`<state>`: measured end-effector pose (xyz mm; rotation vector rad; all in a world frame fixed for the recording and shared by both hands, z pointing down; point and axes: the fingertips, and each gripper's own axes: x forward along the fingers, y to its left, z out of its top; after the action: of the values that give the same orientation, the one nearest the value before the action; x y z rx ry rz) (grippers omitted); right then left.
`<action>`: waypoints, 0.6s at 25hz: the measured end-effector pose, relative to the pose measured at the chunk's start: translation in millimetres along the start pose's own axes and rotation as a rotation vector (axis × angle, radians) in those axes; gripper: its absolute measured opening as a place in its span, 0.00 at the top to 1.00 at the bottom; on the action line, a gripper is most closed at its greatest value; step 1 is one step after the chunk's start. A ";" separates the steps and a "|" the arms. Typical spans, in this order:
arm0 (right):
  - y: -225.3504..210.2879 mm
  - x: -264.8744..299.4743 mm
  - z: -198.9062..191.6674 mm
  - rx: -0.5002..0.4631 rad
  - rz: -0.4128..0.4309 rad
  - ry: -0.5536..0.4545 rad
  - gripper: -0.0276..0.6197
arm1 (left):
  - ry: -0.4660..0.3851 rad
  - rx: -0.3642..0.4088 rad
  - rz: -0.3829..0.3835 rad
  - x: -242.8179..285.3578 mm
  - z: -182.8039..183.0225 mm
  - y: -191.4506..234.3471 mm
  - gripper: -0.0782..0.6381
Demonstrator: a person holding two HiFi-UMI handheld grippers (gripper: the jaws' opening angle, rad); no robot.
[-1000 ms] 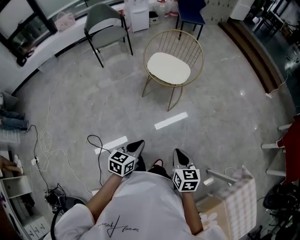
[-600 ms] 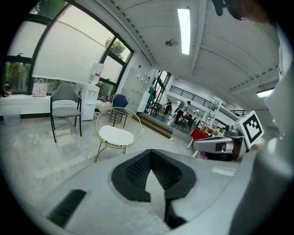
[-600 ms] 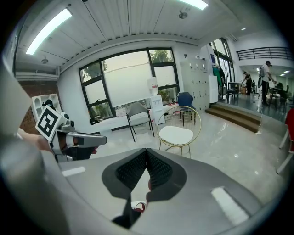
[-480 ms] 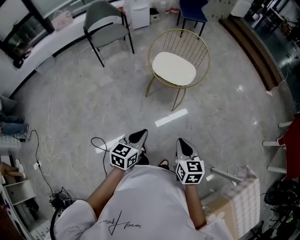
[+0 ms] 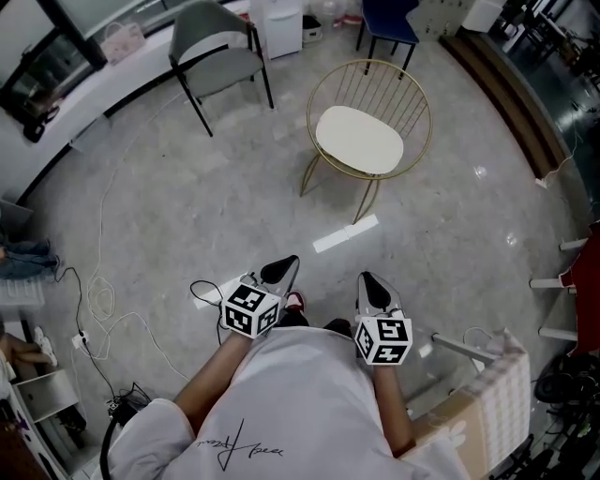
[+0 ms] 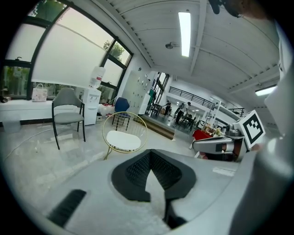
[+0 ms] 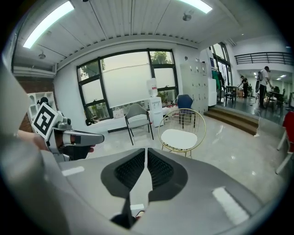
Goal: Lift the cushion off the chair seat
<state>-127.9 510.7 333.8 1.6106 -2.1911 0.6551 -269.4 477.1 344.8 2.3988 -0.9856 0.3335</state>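
A white oval cushion (image 5: 359, 139) lies on the seat of a round gold wire chair (image 5: 370, 62), far ahead of both grippers. My left gripper (image 5: 286, 265) is held close to the body, jaws shut and empty, pointing toward the chair. My right gripper (image 5: 367, 279) is level with it; its jaws are opening, a thin slit shows between the tips, and nothing is between them. In the left gripper view the cushion (image 6: 123, 140) shows beyond the left gripper (image 6: 150, 151). In the right gripper view the cushion (image 7: 178, 137) lies past the right gripper (image 7: 146, 150).
A grey chair (image 5: 211, 47) and a blue chair (image 5: 384, 23) stand behind the gold one. White tape strips (image 5: 344, 234) mark the floor between me and the chair. Cables (image 5: 94, 300) trail at the left. A box and a white basket (image 5: 487, 403) sit at the lower right.
Both grippers have moved forward with the person toward the gold chair. The floor tape has come closer. The right jaws have parted slightly.
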 end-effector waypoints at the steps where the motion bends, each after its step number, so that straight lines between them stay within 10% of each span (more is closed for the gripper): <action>1: 2.6 1.7 0.1 0.000 -0.005 -0.001 0.91 | 0.000 -0.001 -0.003 -0.9 0.0 3.3 0.89; 15: 20.5 26.0 2.3 0.005 -0.001 0.018 0.88 | 0.028 0.018 -0.015 -2.8 0.1 25.8 0.89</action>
<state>-155.3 493.9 342.3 1.6019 -2.1777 0.6731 -289.7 463.2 353.1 2.4097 -0.9551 0.3709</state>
